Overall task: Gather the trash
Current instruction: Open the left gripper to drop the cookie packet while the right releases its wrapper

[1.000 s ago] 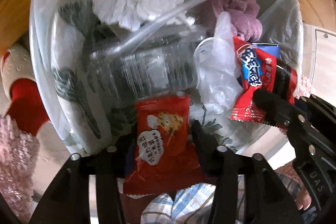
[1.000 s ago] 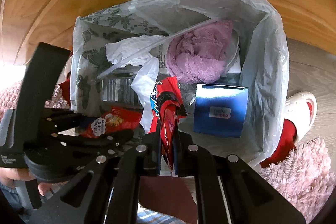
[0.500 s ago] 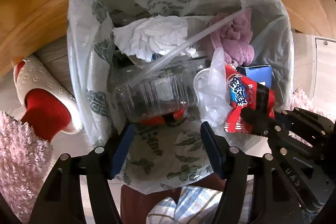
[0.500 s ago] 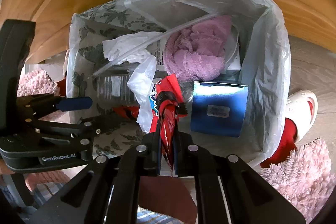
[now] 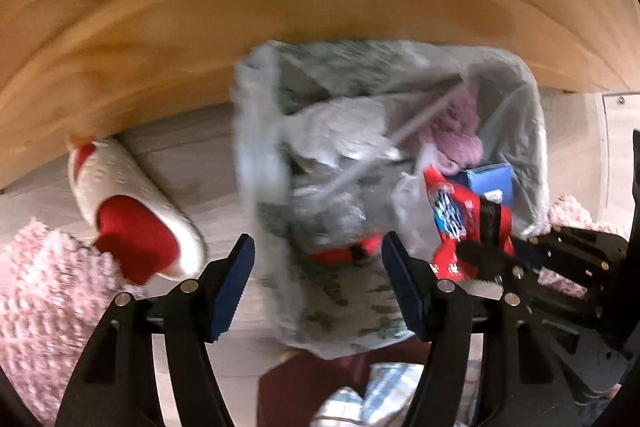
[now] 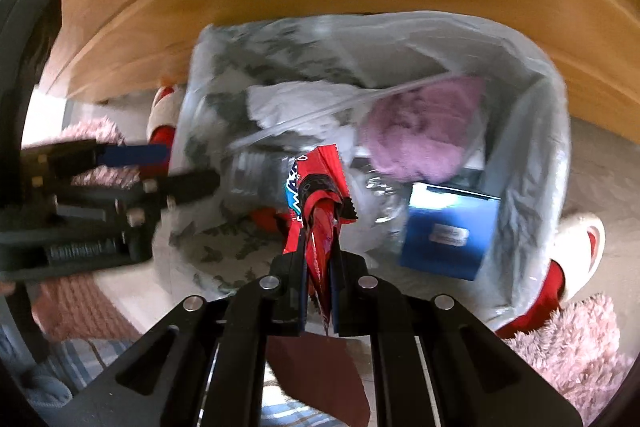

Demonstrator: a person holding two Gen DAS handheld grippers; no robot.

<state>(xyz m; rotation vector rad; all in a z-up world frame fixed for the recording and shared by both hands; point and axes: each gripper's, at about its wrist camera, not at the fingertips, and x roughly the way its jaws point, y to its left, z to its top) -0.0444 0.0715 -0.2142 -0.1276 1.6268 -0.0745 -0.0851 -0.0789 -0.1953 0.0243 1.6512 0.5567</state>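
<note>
Tongs spread above bin, right tongs pinching wrapper

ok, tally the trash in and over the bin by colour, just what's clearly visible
Red: 2, wrapper gripped in the right tongs, wrapper lying in the bin
Blue: 1, box
Pink: 1, fluffy cloth
White: 1, crumpled tissue
Clear: 1, plastic bottle
Total: 6

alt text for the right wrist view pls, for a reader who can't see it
The right tool is shut on a red snack wrapper above a plastic-lined trash bin holding a blue box, pink cloth and crumpled tissue. The empty left tool is at the left.
</note>
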